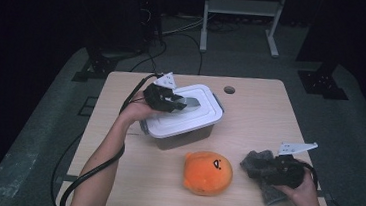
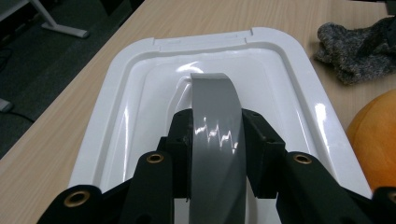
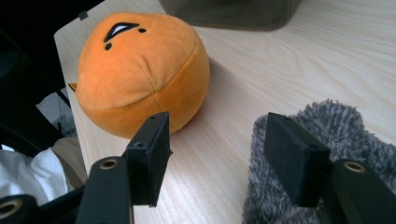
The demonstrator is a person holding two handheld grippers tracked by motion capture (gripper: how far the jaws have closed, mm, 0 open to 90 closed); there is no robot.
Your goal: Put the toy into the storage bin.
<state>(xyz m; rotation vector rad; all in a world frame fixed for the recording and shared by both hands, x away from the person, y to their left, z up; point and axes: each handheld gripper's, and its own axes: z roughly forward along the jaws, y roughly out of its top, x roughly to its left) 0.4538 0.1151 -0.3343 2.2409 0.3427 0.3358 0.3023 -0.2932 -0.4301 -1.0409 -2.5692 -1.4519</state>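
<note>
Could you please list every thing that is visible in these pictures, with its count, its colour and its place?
White plastic lid: one, white, on the grey box, table's far left.
Grey curved handle: one, grey, middle of the lid.
Grey translucent plastic box: one, grey, under the lid.
Orange round plush toy: one, orange, table's near middle.
Grey fuzzy cloth: one, grey, near right.
Light wooden table: one, pale wood.
Left gripper: one, black, shut on the handle.
Right gripper: one, black, open, one jaw over the cloth.

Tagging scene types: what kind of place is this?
Likely a lab or recording studio: a lone wooden table with test props, black curtains behind, cables across grey carpet, and a metal stand.
</note>
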